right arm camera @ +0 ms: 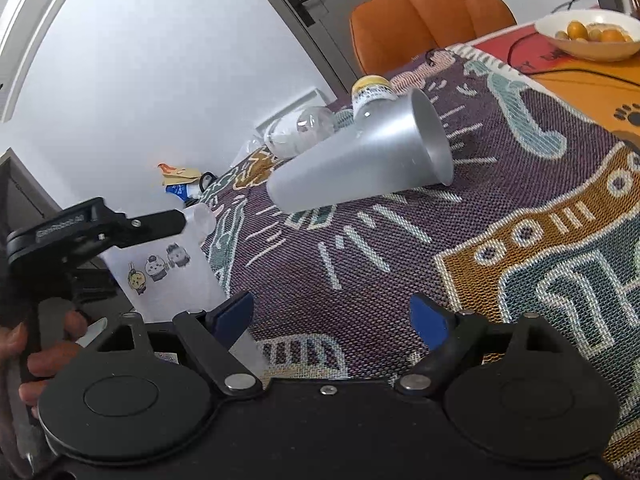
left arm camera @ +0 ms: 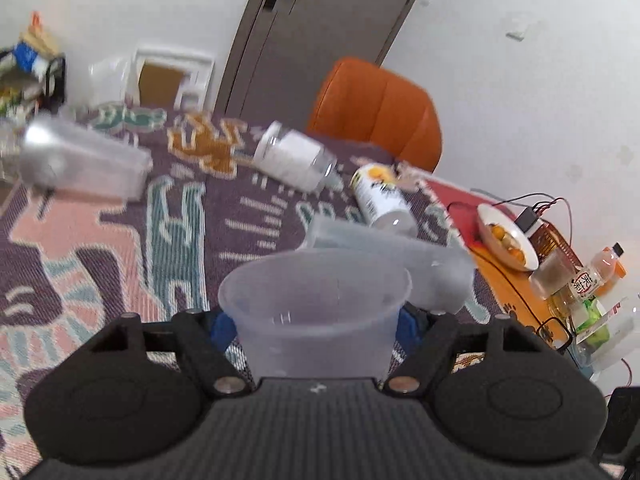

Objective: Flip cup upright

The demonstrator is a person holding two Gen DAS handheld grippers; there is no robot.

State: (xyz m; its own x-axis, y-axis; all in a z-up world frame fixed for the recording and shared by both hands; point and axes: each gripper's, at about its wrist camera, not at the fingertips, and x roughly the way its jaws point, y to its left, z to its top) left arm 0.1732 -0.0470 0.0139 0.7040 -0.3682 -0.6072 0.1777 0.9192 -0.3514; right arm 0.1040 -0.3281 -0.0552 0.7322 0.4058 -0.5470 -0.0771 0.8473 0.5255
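Observation:
My left gripper (left arm camera: 316, 326) is shut on a translucent plastic cup (left arm camera: 316, 320), its open mouth facing away from the camera, held above the patterned cloth. In the right wrist view the same cup (right arm camera: 160, 272), with cartoon stickers, sits in the left gripper (right arm camera: 168, 224) at the left edge. A silver metal cup (right arm camera: 368, 160) lies on its side on the cloth, mouth to the right; it also shows in the left wrist view (left arm camera: 80, 164). My right gripper (right arm camera: 332, 320) is open and empty, above the cloth in front of the silver cup.
A frosted cup (left arm camera: 392, 256), a clear jar (left arm camera: 296, 156) and a yellow-labelled cup (left arm camera: 384, 200) lie on their sides on the cloth (left arm camera: 120, 240). An orange chair (left arm camera: 380, 108) stands behind. A fruit bowl (right arm camera: 592, 36), cables and bottles (left arm camera: 592, 280) sit at the right.

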